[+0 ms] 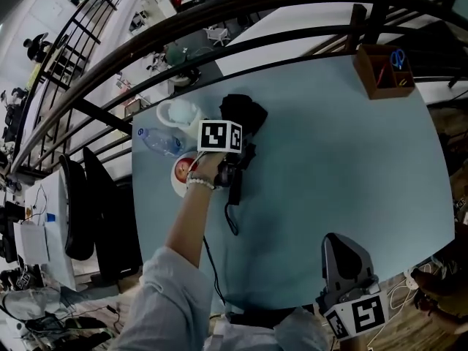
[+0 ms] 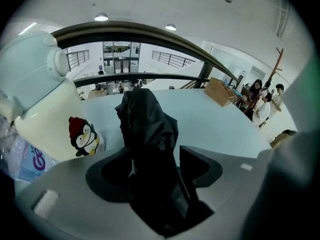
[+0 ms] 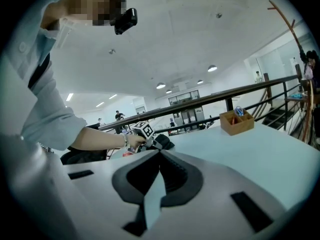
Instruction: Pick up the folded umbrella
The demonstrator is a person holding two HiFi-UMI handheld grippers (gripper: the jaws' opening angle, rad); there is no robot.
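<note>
- The folded umbrella (image 2: 147,134) is a black bundle lying on the pale blue table (image 1: 329,167), at about 10 o'clock from the table's middle in the head view.
- My left claw (image 2: 155,154) is tipped down over the near end of it. The jaws stand wide apart with the dark fabric between them, and I can't see either pad pressing in.
- A white mug (image 2: 45,114) with a penguin printed on it stands at 9 o'clock of the umbrella, just beside it.
- A clear plastic bottle (image 1: 162,142) lies at 8 o'clock of the umbrella, close to the table's edge.
- A wooden box (image 1: 384,72) holding scissors and pens sits at 1 o'clock on the table, well apart from the umbrella.
- My right claw (image 3: 160,154) hangs at 5 o'clock, at the table's near edge. Its jaws are closed tip to tip with nothing between them.
</note>
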